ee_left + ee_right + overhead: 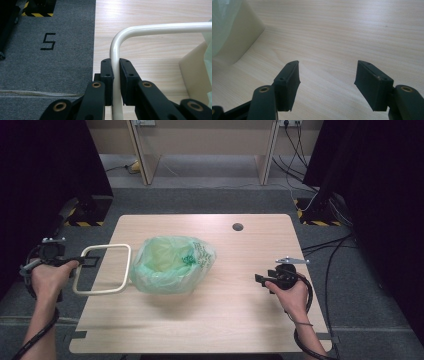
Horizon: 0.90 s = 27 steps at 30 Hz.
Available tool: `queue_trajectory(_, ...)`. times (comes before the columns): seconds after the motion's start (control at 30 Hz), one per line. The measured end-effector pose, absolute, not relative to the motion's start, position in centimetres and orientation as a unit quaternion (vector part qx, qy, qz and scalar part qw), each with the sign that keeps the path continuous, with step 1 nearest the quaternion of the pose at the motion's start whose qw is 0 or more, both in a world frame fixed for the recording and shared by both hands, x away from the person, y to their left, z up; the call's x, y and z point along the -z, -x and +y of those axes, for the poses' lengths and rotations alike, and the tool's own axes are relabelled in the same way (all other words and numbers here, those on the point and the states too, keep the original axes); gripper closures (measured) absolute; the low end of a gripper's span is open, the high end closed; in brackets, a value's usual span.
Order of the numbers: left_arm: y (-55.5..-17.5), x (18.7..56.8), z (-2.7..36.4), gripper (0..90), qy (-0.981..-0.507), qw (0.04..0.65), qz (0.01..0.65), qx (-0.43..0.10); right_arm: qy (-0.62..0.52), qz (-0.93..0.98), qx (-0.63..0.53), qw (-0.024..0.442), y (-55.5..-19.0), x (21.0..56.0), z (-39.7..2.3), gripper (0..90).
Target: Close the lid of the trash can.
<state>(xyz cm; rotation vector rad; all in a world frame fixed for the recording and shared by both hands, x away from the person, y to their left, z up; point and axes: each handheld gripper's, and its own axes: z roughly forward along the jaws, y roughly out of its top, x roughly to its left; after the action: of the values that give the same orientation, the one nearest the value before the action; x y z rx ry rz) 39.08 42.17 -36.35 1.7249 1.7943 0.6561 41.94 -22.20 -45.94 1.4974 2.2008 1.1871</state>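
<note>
Left gripper [115, 82] clamps one cream handle [160, 28] (one green-bagged bin [170, 265])

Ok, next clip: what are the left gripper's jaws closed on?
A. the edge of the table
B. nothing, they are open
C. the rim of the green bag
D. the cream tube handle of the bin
D: in the left gripper view the left gripper has both pads pressed against the cream tube handle, which loops back toward the bag-lined bin.
</note>
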Motion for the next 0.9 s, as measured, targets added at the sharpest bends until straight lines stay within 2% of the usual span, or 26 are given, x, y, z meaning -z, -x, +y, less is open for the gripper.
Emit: queue_trajectory(0.9,-39.9,35.4,40.9,81.5,-0.645,0.287,0.666,-0.242,-0.51,0.75,-0.406,0.112,-42.0,45.9,-22.2,36.0)
